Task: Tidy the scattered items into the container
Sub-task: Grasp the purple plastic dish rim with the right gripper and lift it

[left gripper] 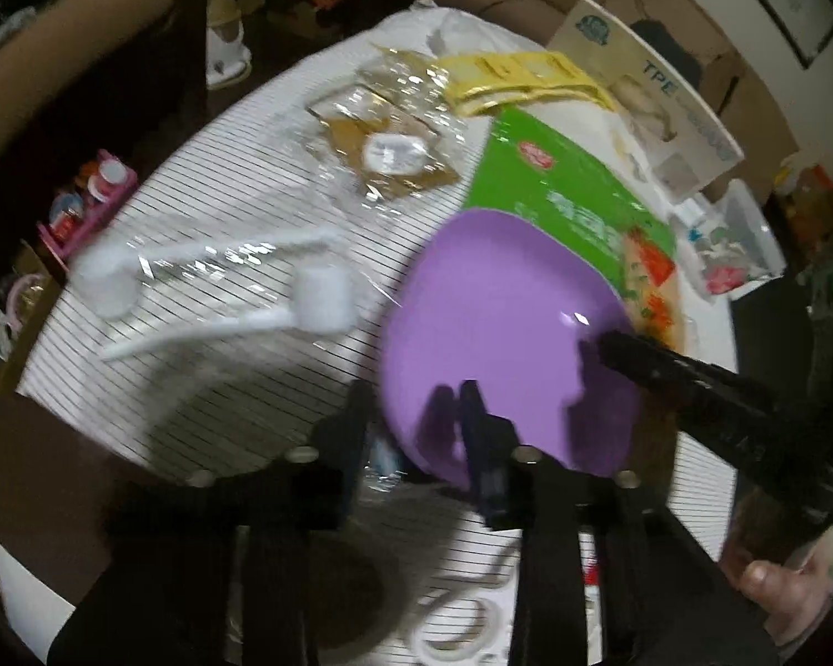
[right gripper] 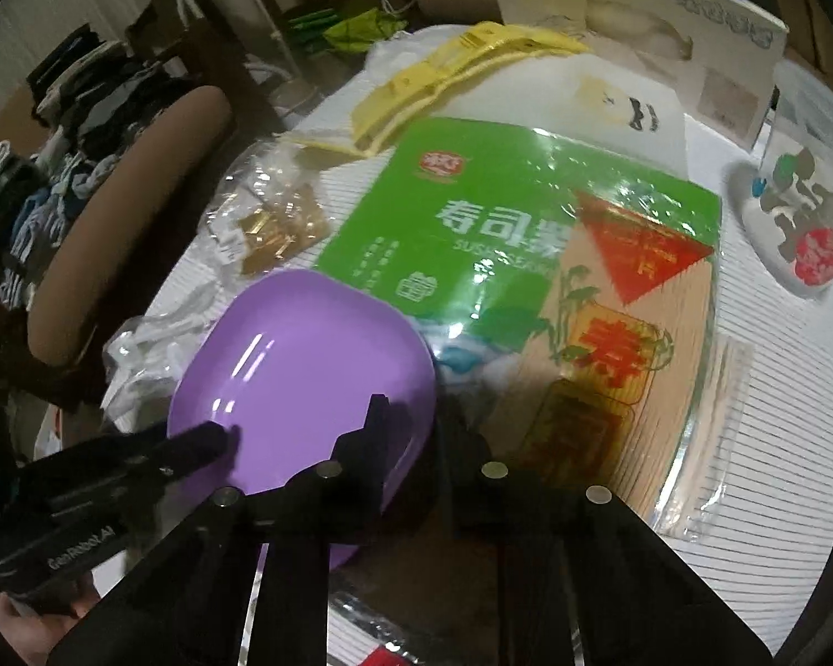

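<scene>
Left wrist view: the left tool [left gripper: 416, 416] stands with its jaws parted astride the near rim of the purple bowl [left gripper: 505, 333], one finger outside, one inside; whether it is clamped on the rim cannot be told, the picture being blurred. The right tool [left gripper: 611, 341] reaches in from the right, its tip over the bowl's far rim. The bowl lies on the striped table [left gripper: 239, 177], overlapping the green packet [left gripper: 555, 177]. Two white scoops [left gripper: 322, 299] in clear wrap lie to the left, a cellophane bag [left gripper: 389, 139] beyond, a yellow strip [left gripper: 522, 75] behind that. Right wrist view: the right tool [right gripper: 411, 433] has jaws apart and holds nothing seen; one finger sits over the bowl [right gripper: 305, 366], the other is lost in shadow near the packet [right gripper: 527, 255]. The left tool [right gripper: 216, 435] touches the bowl's left side. A printed cup [right gripper: 799, 222] stands well apart at right. Judgement: the bowl is taken for the container and is empty; the step in hand is steadying or placing it, and no item is yet inside. The next move calls for one tool to secure the bowl while the other fetches a loose item, probably the scoops or bag.
</scene>
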The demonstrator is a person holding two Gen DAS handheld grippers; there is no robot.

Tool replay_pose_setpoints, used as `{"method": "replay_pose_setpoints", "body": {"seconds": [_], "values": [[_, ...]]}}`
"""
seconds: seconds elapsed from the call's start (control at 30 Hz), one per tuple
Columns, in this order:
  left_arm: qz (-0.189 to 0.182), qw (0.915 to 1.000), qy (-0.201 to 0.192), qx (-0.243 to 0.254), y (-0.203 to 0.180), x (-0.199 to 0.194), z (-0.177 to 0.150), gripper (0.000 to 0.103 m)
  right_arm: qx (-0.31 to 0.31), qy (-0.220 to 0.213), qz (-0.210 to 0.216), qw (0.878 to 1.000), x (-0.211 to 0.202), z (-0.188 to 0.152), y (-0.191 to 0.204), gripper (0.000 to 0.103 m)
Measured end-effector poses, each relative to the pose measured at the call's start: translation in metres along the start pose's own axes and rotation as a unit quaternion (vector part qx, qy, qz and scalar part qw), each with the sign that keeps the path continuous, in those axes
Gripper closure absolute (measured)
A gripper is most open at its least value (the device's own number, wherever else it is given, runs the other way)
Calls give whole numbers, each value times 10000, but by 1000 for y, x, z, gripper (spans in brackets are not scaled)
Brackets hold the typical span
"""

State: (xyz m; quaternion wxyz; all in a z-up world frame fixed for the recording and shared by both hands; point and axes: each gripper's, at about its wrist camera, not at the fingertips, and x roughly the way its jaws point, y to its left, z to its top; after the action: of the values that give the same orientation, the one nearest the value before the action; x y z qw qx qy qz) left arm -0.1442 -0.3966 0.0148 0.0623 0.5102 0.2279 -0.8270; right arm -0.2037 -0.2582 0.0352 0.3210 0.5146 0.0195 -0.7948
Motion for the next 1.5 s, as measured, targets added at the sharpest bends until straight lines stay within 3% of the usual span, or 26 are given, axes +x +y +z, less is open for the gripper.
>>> {"method": "replay_pose_setpoints", "body": {"seconds": [0.23, 0.5, 0.67, 0.8, 0.97, 1.17, 1.3, 1.5], "values": [[-264, 9993, -251, 111, -9, -34, -1, 78, 165, -303, 137, 9993, -34, -2, 1, 88], [-718, 9926, -765, 607, -41, -105, -19, 78, 305, -819, 303, 9957, -112, -16, -4, 88], [-1021, 9844, -1072, 951, -97, -149, -38, 75, 174, -1063, 179, 9940, -179, -33, -23, 88], [-1331, 9766, -972, 1379, -165, -162, -49, 74, 178, -1208, -91, 9925, -244, -51, -67, 88], [-1423, 9655, -507, 2120, -273, -145, -64, 74, 438, -1197, -522, 9905, -306, -72, -143, 87], [-1187, 9483, 146, 2939, -381, -96, -98, 74, 999, -869, -654, 9890, -319, -90, -240, 87], [-895, 9399, 496, 3258, -415, -63, -112, 74, 1286, -489, -573, 9888, -292, -96, -287, 87], [-488, 9357, 709, 3421, -424, -28, -110, 74, 1184, -175, -417, 9919, -256, -102, -312, 87]]}}
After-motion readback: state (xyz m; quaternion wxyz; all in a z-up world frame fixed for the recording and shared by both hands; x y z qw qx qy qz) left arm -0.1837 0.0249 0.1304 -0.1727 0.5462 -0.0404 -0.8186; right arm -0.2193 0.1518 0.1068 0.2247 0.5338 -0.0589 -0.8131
